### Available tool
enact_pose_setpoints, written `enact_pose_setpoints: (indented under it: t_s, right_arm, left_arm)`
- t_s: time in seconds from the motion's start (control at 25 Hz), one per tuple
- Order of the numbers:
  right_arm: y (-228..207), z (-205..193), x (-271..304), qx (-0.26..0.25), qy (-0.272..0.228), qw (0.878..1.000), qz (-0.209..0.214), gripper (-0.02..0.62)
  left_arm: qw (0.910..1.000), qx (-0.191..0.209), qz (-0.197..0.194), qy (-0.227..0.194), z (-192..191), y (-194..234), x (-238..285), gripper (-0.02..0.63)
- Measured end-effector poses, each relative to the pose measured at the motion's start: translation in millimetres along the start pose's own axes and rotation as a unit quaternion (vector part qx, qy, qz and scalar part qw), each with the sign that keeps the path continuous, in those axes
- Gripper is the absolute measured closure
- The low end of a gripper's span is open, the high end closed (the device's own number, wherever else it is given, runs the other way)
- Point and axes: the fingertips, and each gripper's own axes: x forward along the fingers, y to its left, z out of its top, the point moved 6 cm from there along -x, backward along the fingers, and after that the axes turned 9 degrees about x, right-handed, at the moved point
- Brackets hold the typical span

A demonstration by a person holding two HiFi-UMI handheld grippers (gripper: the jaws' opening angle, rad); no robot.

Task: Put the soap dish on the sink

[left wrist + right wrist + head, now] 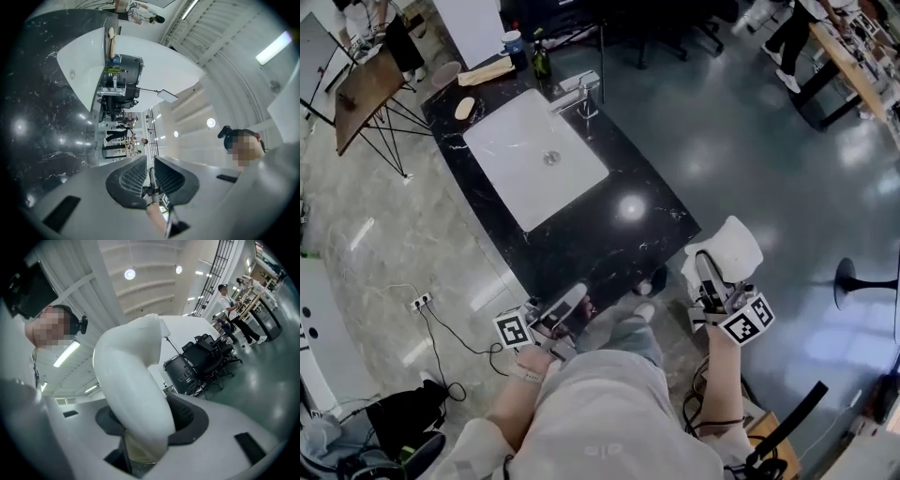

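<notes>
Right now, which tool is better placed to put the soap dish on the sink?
Right. The right tool is shut on the white soap dish, just beside the black counter; the left tool holds nothing.

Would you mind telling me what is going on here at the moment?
A person is working with a handheld gripper in each hand. The right gripper is shut on a white soap dish, held over the floor to the right of the black counter. The dish is not yet at the white sink set into the counter. The left gripper is by the counter's near edge, its jaws a narrow gap apart with nothing between them.
</notes>
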Motion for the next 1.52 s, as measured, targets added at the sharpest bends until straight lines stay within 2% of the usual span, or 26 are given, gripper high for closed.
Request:
enact_pose_setpoints:
  t_s: [0.2, 0.32, 0.36, 0.44, 0.56, 0.64, 0.88, 1.24, 1.32, 1.44, 1.52]
  right_arm:
    - [-19, -3, 42, -0.047, 0.073, 0.996, 0.007, 0.382]
    - [-32, -7, 65, -0.067, 0.112, 0.991, 0.015, 0.382]
    - [-36, -9, 73, -0.076, 0.125, 0.989, 0.02, 0.382]
    - [-45, -15, 89, -0.099, 0.154, 0.983, 0.026, 0.382]
    - [-61, -26, 113, -0.135, 0.195, 0.971, 0.023, 0.383]
    - [-70, -33, 127, -0.164, 0.221, 0.961, 0.02, 0.383]
    - [-98, -57, 165, -0.285, 0.283, 0.916, 0.01, 0.383]
    - [-142, -93, 201, -0.4, 0.347, 0.848, -0.024, 0.385]
    - [-152, -104, 206, -0.435, 0.357, 0.826, -0.032, 0.385]
    - [-160, -118, 213, -0.499, 0.369, 0.783, -0.044, 0.384]
    - [-163, -123, 217, -0.531, 0.369, 0.761, -0.052, 0.385]
  left_arm:
    - [0.9987, 0.003, 0.016, -0.048, 3, 7, -9, 0.574]
    - [0.9962, -0.016, 0.04, -0.075, -2, 12, -15, 0.574]
    - [0.9954, -0.01, 0.049, -0.081, -3, 14, -17, 0.574]
    - [0.9933, 0.008, 0.062, -0.098, -5, 17, -22, 0.574]
    - [0.9882, -0.007, 0.074, -0.134, -12, 24, -29, 0.574]
    - [0.9854, 0.0, 0.088, -0.146, -14, 28, -33, 0.574]
    - [0.9751, 0.017, 0.106, -0.194, -16, 39, -44, 0.574]
    - [0.9614, 0.026, 0.125, -0.243, -21, 57, -58, 0.574]
    - [0.9593, 0.03, 0.132, -0.248, -25, 62, -63, 0.574]
    - [0.954, 0.037, 0.143, -0.261, -31, 66, -72, 0.574]
    - [0.9504, 0.039, 0.146, -0.272, -34, 67, -79, 0.574]
